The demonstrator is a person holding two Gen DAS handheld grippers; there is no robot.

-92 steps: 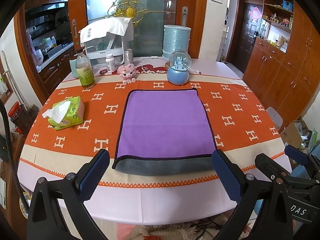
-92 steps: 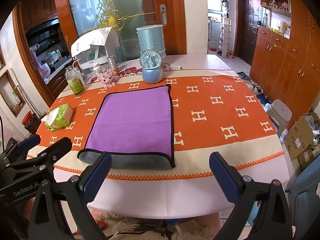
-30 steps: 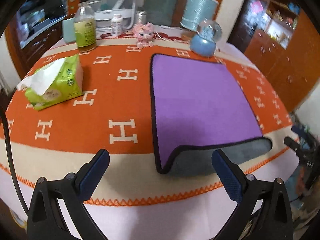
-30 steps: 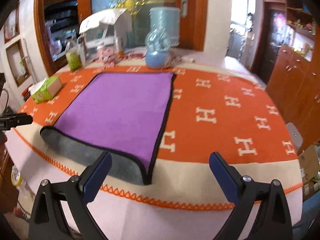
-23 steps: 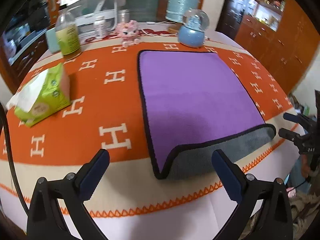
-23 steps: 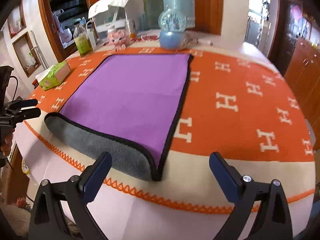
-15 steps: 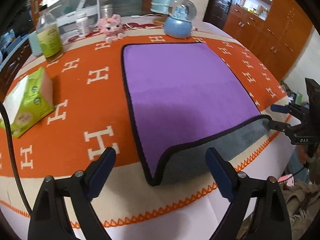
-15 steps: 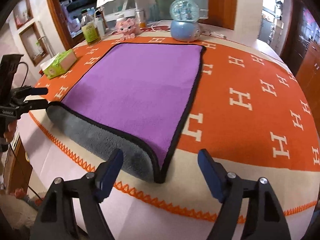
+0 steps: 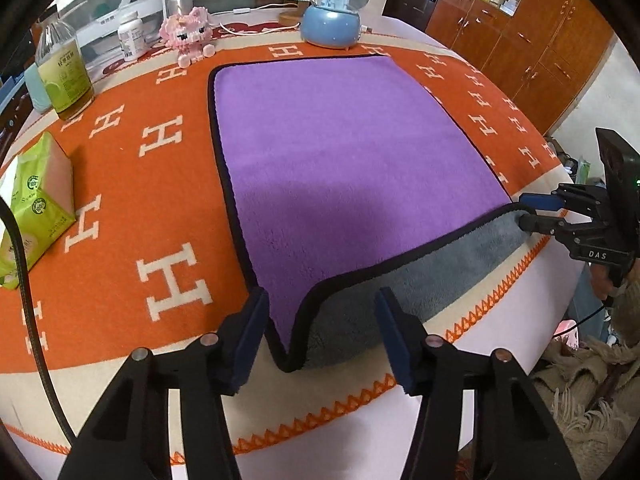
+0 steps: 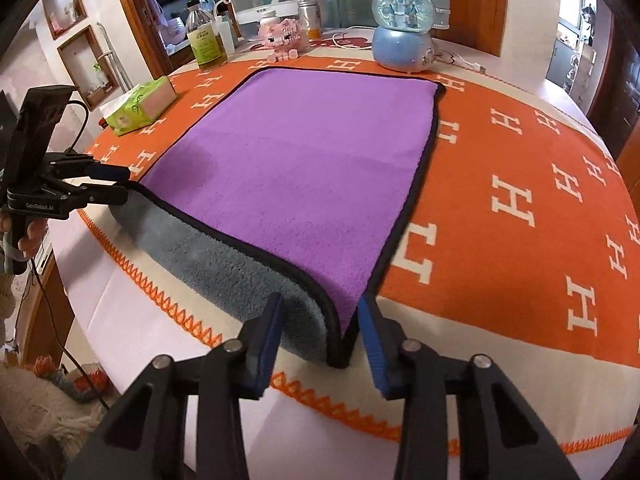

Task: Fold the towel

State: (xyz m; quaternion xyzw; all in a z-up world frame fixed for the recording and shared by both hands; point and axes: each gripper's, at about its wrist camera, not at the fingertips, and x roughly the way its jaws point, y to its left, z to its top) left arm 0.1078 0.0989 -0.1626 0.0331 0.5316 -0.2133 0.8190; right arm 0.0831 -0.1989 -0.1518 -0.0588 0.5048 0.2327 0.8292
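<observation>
A purple towel (image 9: 340, 152) with black trim lies flat on the orange table cloth; its near edge is folded over and shows a grey underside (image 9: 420, 276). My left gripper (image 9: 320, 332) is open, its fingers on either side of the towel's near left corner. My right gripper (image 10: 320, 332) is open, narrower, with its fingers around the near right corner of the towel (image 10: 304, 168). The right gripper (image 9: 536, 212) also shows in the left wrist view, and the left gripper (image 10: 112, 184) in the right wrist view.
A green tissue pack (image 9: 32, 208) lies left of the towel. At the back stand a bottle (image 9: 66, 76), a pink toy (image 9: 188, 36), a blue snow globe (image 9: 336, 12) and a white box. The table edge (image 9: 360, 432) runs just below the grippers.
Both grippers have come down and forward to the towel's near corners and their jaws have narrowed around them. The towel has not moved.
</observation>
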